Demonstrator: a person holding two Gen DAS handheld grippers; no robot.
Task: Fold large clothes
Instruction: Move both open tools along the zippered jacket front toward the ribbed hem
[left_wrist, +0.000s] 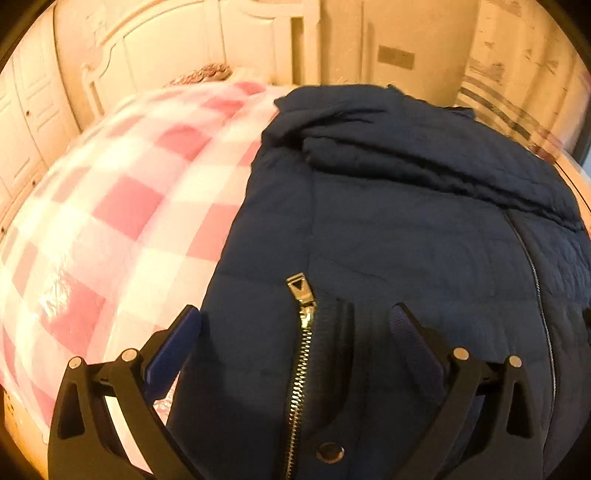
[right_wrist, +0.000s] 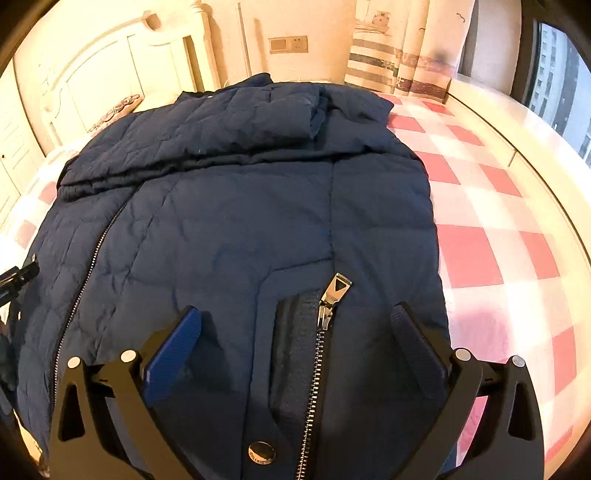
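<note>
A navy quilted jacket (left_wrist: 406, 229) (right_wrist: 240, 206) lies spread on a bed with a pink and white checked sheet (left_wrist: 110, 206) (right_wrist: 491, 229). Its sleeves are folded across the far part. My left gripper (left_wrist: 295, 314) hangs open over the jacket's near left side, its fingers astride a silver pocket zipper (left_wrist: 301, 295) and a snap button (left_wrist: 330, 452). My right gripper (right_wrist: 295, 314) is open too, above the near right side, with another silver zipper pull (right_wrist: 334, 291) and a snap button (right_wrist: 261, 453) between its fingers. Neither holds cloth.
A white headboard (left_wrist: 147, 48) (right_wrist: 110, 70) stands at the far end. Wall sockets (right_wrist: 288, 44), striped curtains (right_wrist: 391, 62) and a window (right_wrist: 557, 85) lie beyond the bed's right side. A patterned pillow (right_wrist: 118, 110) sits by the headboard. Bare sheet lies left and right of the jacket.
</note>
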